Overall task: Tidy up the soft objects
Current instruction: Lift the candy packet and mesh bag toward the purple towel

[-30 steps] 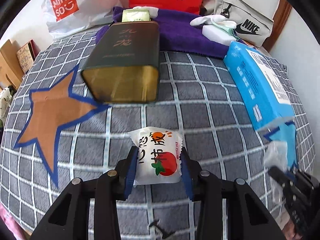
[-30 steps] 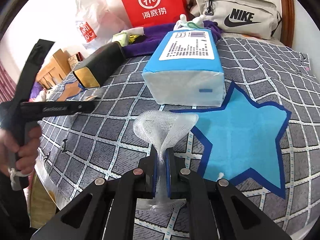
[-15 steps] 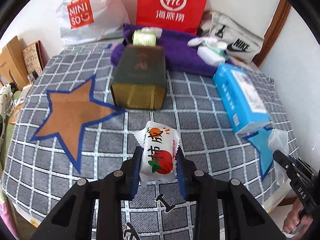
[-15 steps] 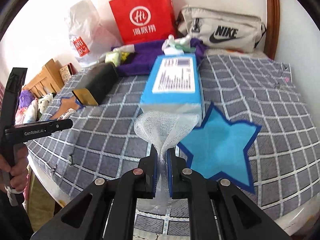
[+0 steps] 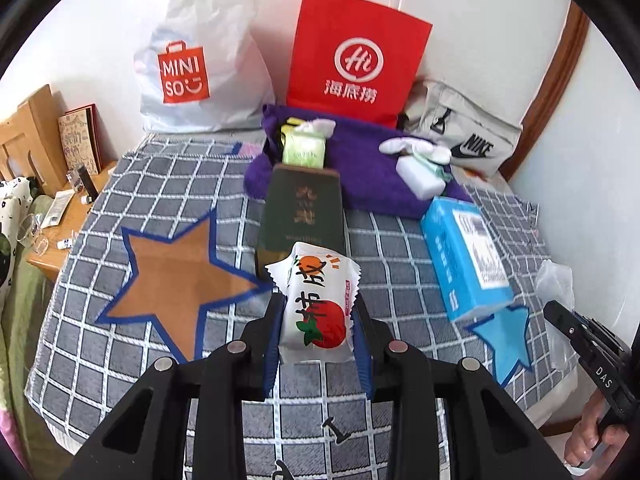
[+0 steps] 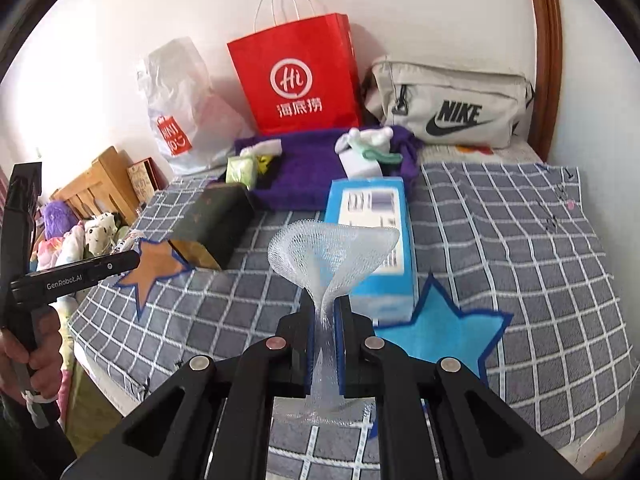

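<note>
My left gripper (image 5: 318,300) is shut on a white snack packet (image 5: 316,304) with a red tomato print and holds it above the checked cloth (image 5: 160,360). An orange star patch (image 5: 172,276) lies to its left. My right gripper (image 6: 325,300) is shut on a white foam net sleeve (image 6: 332,252), held above the table's front edge, near a blue star patch (image 6: 440,332). The right gripper also shows at the right edge of the left wrist view (image 5: 560,312).
A dark green box (image 5: 304,216) and a blue tissue pack (image 5: 464,256) lie mid-table. A purple towel (image 5: 368,176) at the back carries small soft items. Behind stand a red paper bag (image 5: 356,56), a Miniso bag (image 5: 192,68) and a Nike pouch (image 5: 468,136).
Both grippers have risen and pulled back from the table, each holding its object. The snack packet has left the cloth. More of the room is in view.
</note>
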Available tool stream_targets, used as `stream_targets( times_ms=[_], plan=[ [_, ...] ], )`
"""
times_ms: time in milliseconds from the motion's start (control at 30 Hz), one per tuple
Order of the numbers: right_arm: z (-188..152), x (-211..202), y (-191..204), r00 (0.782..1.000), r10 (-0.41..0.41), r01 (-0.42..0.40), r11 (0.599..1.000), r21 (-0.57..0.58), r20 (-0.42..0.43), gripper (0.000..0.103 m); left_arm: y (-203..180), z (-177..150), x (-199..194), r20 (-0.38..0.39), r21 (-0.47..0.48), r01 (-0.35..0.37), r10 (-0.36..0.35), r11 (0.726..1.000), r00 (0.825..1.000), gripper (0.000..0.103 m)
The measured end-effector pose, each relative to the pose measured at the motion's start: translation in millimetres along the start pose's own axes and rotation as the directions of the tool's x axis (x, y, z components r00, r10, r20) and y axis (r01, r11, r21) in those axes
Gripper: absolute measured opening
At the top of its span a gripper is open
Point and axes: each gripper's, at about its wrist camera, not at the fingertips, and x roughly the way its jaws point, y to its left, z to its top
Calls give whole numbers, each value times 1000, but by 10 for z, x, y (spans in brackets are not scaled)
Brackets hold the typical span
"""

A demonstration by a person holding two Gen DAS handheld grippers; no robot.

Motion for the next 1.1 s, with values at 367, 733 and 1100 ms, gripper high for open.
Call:
stream_targets(
  times_ms=[367, 733, 1100],
  plan=[
    [437, 55, 83, 999, 17, -16, 1000, -18, 31, 9, 8, 420, -99, 60, 2, -3, 2, 1000, 998, 30],
    [849, 221, 116, 998, 27, -25, 999, -42, 51, 9, 26, 788, 27, 77, -3, -8, 8, 1000, 997, 30],
    [1203, 560, 10, 998, 49, -49, 999, -8, 44, 9, 31, 1085, 331, 61, 2, -10, 10, 1000, 998, 30]
  ],
)
